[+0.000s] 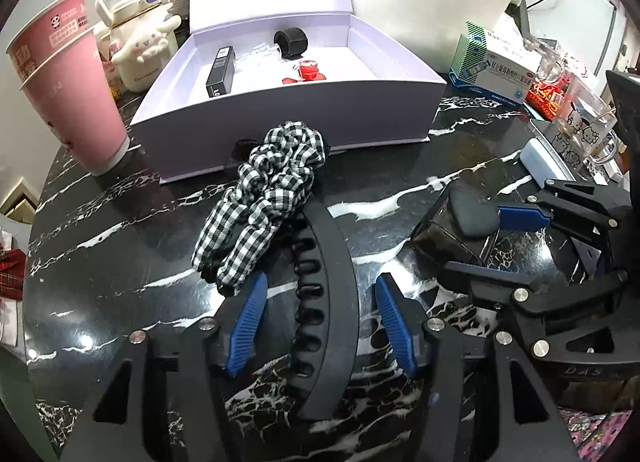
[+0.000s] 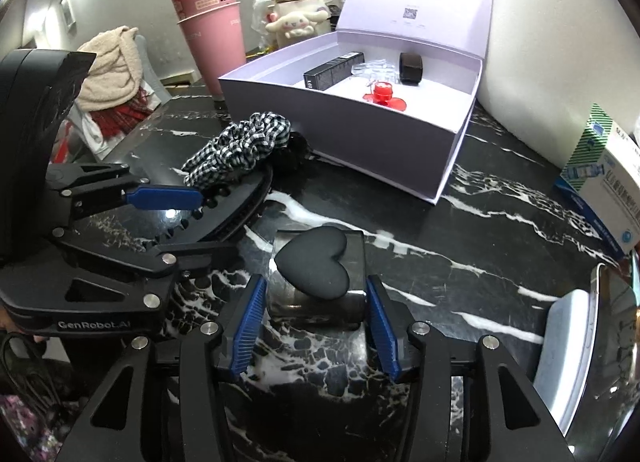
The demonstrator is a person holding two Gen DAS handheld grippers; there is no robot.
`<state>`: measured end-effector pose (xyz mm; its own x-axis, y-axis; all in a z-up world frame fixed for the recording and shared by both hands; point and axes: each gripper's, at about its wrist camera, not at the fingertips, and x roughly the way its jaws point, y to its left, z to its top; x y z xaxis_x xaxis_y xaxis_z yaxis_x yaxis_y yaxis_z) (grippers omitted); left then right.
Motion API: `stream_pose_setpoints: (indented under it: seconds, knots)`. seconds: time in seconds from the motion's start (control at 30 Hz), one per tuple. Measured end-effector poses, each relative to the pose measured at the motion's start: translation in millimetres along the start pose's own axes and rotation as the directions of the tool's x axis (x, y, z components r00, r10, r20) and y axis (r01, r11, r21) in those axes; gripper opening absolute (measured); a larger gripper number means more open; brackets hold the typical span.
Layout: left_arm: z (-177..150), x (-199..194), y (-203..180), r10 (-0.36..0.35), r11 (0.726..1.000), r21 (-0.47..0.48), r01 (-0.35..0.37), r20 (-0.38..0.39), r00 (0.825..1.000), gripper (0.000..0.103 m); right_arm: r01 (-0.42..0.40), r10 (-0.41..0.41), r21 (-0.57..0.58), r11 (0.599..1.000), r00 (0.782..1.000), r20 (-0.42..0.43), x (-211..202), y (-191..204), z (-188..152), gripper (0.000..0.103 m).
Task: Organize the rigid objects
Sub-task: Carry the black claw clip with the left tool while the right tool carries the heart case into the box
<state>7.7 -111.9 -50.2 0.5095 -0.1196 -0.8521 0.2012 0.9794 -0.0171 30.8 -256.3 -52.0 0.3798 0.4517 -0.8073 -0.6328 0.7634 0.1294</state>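
straddling two hair pieces, ready to load the box

hovering over the black marble tabletop [image 1: 120, 262] with both tools angled steeply down. left gripper [image 1: 320, 322] set astride a long black claw hair clip [image 1: 324, 302], blue fingers [image 1: 250, 322] partly open with clear gaps on both sides, gripping nothing. far end of that clip tucked under a black-and-white gingham scrunchie [image 1: 264, 190], which lies touching the front wall of the open white gift box [image 1: 280, 110].

right gripper [image 2: 316, 318] framing a smoky translucent clip topped with a black heart [image 2: 316, 266]; fingers [image 2: 380, 322] just beside its sides, whether touching or just clear hard to tell, so not counted as a hold.

inside the box already: a slim black carton [image 1: 220, 70], a black cuff-like band [image 1: 291, 41], a small red piece [image 1: 308, 70] and some clear items too faint to name. pink paper cups [image 1: 68, 94] standing left of the box, medicine boxes [image 1: 496, 66] to the right.

for a clean pick, probably best:
- closing squarely across the claw clip's spine near its middle, not on the teeth, so no twisting out.
- lifting straight up first, since the scrunchie overlaps the far end and may drag along; soft, so likely meant to stay out.
- pinching the heart clip on its flat sides, low on the body, avoiding the glossy rounded top.
- clearing the box's front wall before lowering, and setting down in the bare floor area away from the red piece.
- moving one hand at a time, as the two tools sit near each other.
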Motion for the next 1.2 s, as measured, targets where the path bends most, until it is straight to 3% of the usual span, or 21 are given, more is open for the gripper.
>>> stream_pose_setpoints:
  seconds: [0.07,0.2,0.33,0.7,1.2]
  knots:
    - [0,-2,-3,-0.010,1.000,0.009,0.010,0.011,1.000,0.029,0.002,-0.002,-0.003,1.000,1.000,0.006,0,0,0,0.048]
    - [0,-3,-3,-0.034,0.999,0.004,0.034,0.015,0.999,0.029,0.004,-0.004,-0.007,1.000,1.000,0.012,0,0,0,0.043]
    - [-2,-6,0,-0.104,0.994,-0.034,0.105,0.010,0.994,0.029,-0.012,0.012,0.015,1.000,1.000,0.015,-4,-4,-1,0.043]
    - [-3,-24,-2,-0.110,0.994,-0.021,0.111,0.049,0.993,0.029,0.012,-0.012,0.008,1.000,0.999,0.052,-24,-3,-1,0.042]
    - [-21,-74,-12,-0.076,0.997,-0.001,0.077,0.177,0.981,0.029,0.011,-0.007,-0.027,1.000,0.993,0.120,-55,25,-13,0.042]
